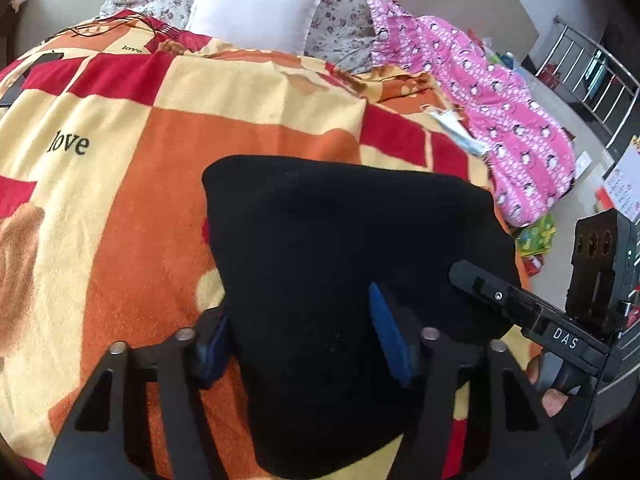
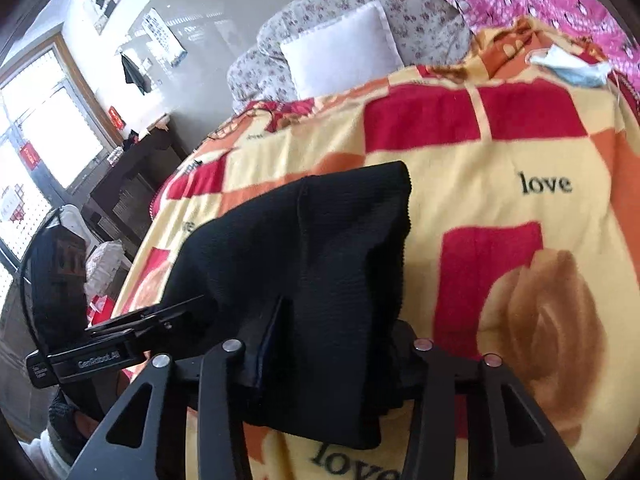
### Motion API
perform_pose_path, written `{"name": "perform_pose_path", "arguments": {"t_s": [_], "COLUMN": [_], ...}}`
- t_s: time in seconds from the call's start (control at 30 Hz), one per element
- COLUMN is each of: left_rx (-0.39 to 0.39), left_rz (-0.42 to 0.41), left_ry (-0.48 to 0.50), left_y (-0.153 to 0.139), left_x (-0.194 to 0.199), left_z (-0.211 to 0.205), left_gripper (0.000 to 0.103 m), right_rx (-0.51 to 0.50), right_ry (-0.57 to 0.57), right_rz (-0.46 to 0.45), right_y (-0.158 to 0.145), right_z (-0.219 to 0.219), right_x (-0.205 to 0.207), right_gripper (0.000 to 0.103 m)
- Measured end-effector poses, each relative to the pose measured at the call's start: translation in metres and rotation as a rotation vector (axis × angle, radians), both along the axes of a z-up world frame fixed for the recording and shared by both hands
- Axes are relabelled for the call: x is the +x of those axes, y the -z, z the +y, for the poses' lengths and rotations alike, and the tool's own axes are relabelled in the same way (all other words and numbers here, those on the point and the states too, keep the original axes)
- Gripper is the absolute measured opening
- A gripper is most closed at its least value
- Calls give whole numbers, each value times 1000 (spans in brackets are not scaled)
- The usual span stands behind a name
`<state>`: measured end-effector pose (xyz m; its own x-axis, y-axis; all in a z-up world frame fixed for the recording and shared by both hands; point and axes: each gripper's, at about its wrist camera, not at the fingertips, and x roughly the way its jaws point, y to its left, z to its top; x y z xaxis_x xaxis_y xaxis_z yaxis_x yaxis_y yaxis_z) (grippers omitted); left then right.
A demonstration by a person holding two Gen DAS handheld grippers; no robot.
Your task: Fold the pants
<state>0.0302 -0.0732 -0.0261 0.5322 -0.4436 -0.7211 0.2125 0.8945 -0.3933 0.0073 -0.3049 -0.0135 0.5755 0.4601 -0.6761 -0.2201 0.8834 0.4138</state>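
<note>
The black pants (image 1: 340,264) lie folded in a compact bundle on the orange, red and yellow blanket (image 1: 120,184). My left gripper (image 1: 308,340) is open, its blue fingers (image 1: 386,336) straddling the near part of the pants. The right gripper (image 1: 500,296) shows at the pants' right edge. In the right wrist view the pants (image 2: 312,248) lie between the fingers of my right gripper (image 2: 332,344), which stand wide apart on either side. The left gripper (image 2: 160,320) shows at the pants' left edge.
A white pillow (image 1: 256,8) and a floral quilt (image 1: 344,24) lie at the bed's far end. Pink penguin-print clothing (image 1: 508,112) and a blue face mask (image 1: 460,132) lie to the right. A dark cabinet (image 2: 132,176) stands by the window.
</note>
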Motion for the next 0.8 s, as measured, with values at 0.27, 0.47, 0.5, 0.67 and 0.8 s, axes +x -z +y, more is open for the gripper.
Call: {"name": "perform_pose_path", "arguments": {"t_s": [0.27,0.47,0.5,0.67,0.8], "left_rx": [51,82,83,106,107], "left_rz": [-63,-41,-29,32,19], "left_ry": [-12,-22,-25,-49,-59], "left_y": [-35,-29,-25,7,10], "left_x": [17,37,40,52,53], "left_z": [13,22,24,28,28], "left_gripper": [55,55,55,61,66], "right_rx": [-34,-24,-27,-97,-144], "right_ry": [-18,-13,-13,-5,3], "right_rz": [-62,-49,-40,10,24], "right_y": [-29,-26,-24,-2,9], "right_z": [29,46,48,57,58], "right_x": [11,31,34,50,55], "right_gripper": [41,41,41,43,47]}}
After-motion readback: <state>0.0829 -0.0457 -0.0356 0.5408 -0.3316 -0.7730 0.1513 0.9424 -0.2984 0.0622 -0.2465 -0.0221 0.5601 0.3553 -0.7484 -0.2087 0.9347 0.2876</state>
